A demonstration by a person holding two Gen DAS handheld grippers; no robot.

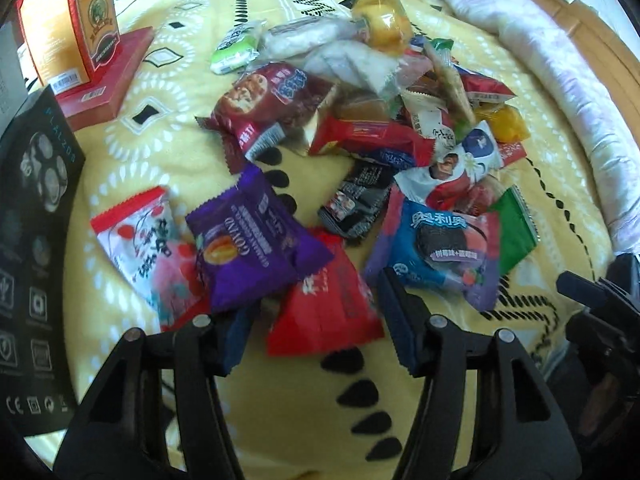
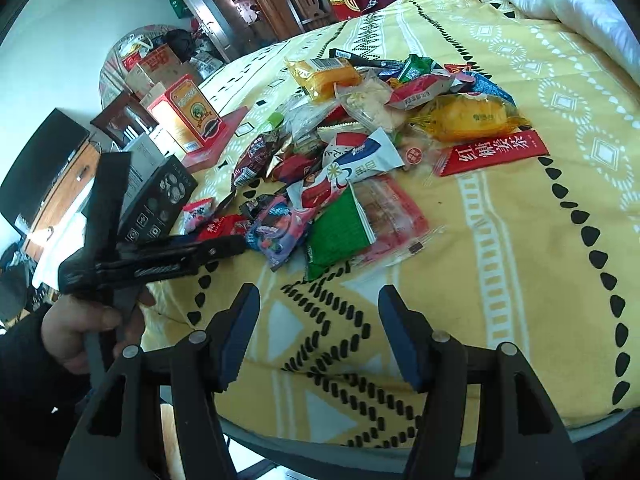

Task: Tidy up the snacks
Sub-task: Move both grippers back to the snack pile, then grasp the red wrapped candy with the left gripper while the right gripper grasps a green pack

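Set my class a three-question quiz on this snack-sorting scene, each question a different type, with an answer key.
1. True or false: the left gripper is shut on a snack.
2. Multiple choice: the packet lying between the left gripper's open fingers is A) red B) green C) black.
3. Fill in: the snacks lie on a ____ patterned blanket.

Key:
1. False; its jaws are open, as are the right gripper's.
2. A, the red packet, beside the purple packet.
3. Yellow.
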